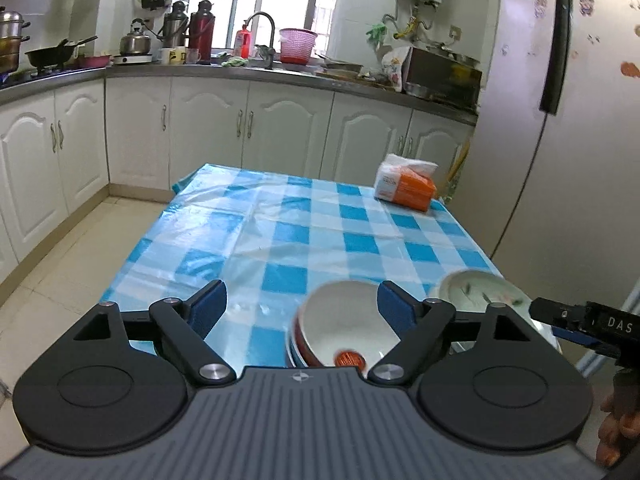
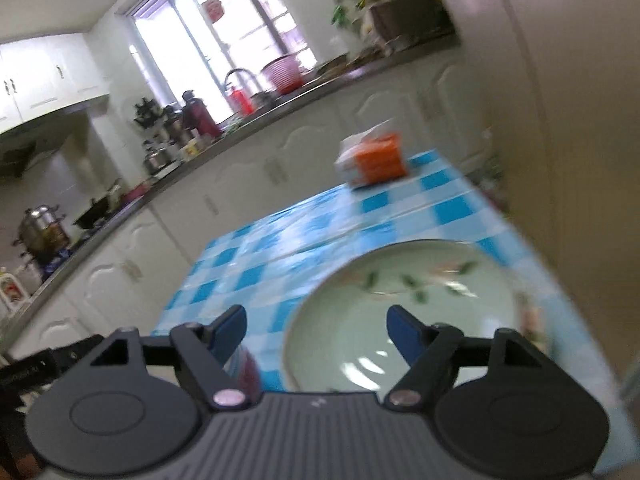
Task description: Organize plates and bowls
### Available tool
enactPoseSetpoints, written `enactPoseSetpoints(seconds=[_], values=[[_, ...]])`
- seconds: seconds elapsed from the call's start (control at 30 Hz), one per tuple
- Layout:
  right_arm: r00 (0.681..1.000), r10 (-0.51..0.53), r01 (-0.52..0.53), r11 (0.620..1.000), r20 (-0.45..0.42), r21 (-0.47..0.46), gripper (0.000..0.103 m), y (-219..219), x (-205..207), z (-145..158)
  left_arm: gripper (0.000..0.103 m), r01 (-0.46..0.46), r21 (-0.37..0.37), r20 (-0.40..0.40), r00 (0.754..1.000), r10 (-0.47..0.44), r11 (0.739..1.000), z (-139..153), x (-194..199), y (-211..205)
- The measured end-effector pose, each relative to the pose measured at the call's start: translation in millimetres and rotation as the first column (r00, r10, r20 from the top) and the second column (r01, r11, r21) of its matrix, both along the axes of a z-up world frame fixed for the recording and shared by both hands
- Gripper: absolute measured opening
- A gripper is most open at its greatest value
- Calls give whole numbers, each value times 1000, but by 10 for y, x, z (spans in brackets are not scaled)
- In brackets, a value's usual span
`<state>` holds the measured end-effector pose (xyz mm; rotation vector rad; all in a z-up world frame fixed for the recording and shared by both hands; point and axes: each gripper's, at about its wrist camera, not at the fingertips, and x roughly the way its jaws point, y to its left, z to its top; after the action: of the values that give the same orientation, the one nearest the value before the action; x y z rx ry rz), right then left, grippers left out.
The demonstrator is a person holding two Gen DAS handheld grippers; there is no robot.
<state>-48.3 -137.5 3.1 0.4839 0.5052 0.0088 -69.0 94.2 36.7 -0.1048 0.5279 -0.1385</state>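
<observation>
A stack of bowls [image 1: 340,328], white inside with red and blue rims, sits on the near part of the blue checked table [image 1: 280,220]. My left gripper [image 1: 302,304] is open above and just behind it, its right finger over the bowl's right rim. A pale green plate [image 1: 476,288] with a leaf pattern lies to the right near the table's right edge. In the blurred right wrist view the plate [image 2: 400,312] lies under my open right gripper [image 2: 316,330], which holds nothing. The right gripper's body shows in the left wrist view [image 1: 584,326].
An orange and white tissue pack [image 1: 406,184] lies at the table's far right corner. A refrigerator [image 1: 560,120] stands close on the right. White cabinets and a cluttered counter [image 1: 240,72] run behind the table. Tiled floor [image 1: 60,264] lies to the left.
</observation>
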Motion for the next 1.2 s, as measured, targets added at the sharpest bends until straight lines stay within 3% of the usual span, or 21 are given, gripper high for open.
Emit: enactPoseSetpoints(seconds=[0.33, 0.57, 0.73, 0.87, 1.0, 1.2], values=[[989, -140, 133, 984, -54, -117, 87, -97, -533, -35, 103, -8, 47, -24, 1000, 9, 999, 34, -474, -162], [985, -170, 167, 973, -9, -160, 95, -30, -736, 106, 103, -27, 72, -22, 999, 28, 997, 45, -631, -197], [986, -169, 165, 969, -4, -184, 99, 41, -856, 215, 103, -24, 99, -66, 997, 30, 995, 31, -671, -253], [988, -145, 133, 974, -54, -183, 100, 71, -858, 226, 103, -12, 154, -111, 993, 29, 988, -39, -669, -323], [985, -112, 88, 980, -129, -178, 100, 133, -840, 190, 103, -11, 150, -137, 990, 32, 989, -109, -688, -327], [984, -79, 48, 981, -161, -191, 100, 256, -902, 169, 103, -3, 155, -144, 989, 26, 988, -136, -728, -325]])
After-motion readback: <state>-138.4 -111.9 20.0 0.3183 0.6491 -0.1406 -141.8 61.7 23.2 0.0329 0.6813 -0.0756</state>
